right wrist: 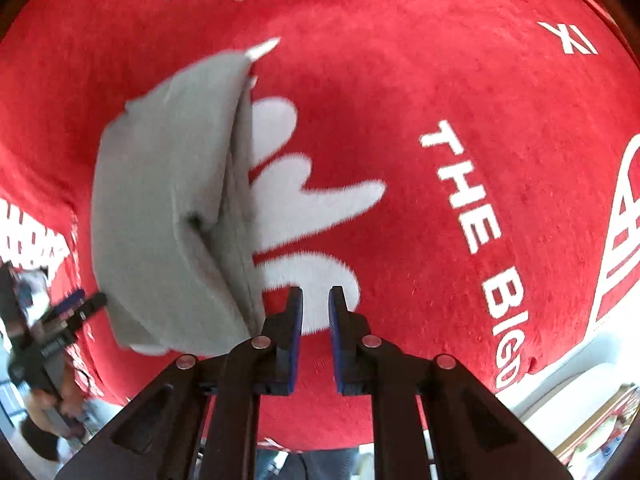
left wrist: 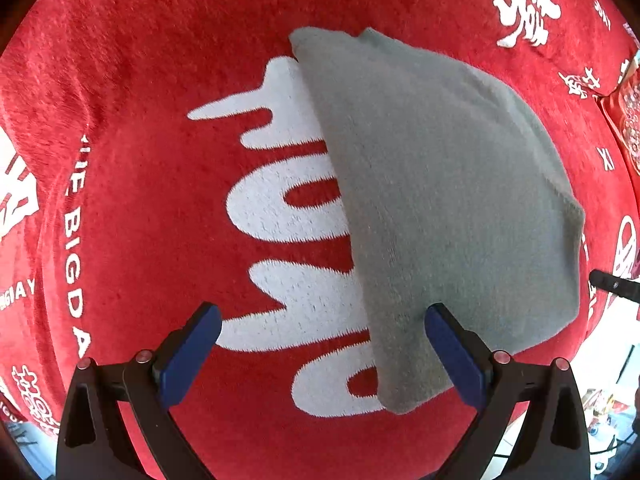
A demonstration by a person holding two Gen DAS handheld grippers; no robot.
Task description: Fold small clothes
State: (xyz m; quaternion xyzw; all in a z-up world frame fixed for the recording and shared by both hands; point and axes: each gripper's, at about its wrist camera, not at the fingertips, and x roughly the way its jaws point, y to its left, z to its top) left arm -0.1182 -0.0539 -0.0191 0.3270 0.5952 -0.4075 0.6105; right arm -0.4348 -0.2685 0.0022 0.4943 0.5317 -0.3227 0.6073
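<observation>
A small grey garment (left wrist: 440,200), folded over on itself, lies on a red plush blanket (left wrist: 140,160) with big white lettering. My left gripper (left wrist: 323,312) hangs open above it, pointing down; its right finger (left wrist: 452,344) is over the garment's near edge and its left finger is over the blanket. In the right wrist view the garment (right wrist: 160,200) lies to the left, its folded layers showing along the right edge. My right gripper (right wrist: 316,294) is beside that edge, its jaws nearly together with nothing between them. Its dark tip (left wrist: 612,284) shows at the far right.
The red blanket (right wrist: 440,80) drops off to a pale floor (right wrist: 580,368) at the lower right. The left gripper (right wrist: 76,308) and the hand (right wrist: 52,400) holding it appear blurred at the lower left. A red patterned object (left wrist: 628,120) sits at the blanket's right rim.
</observation>
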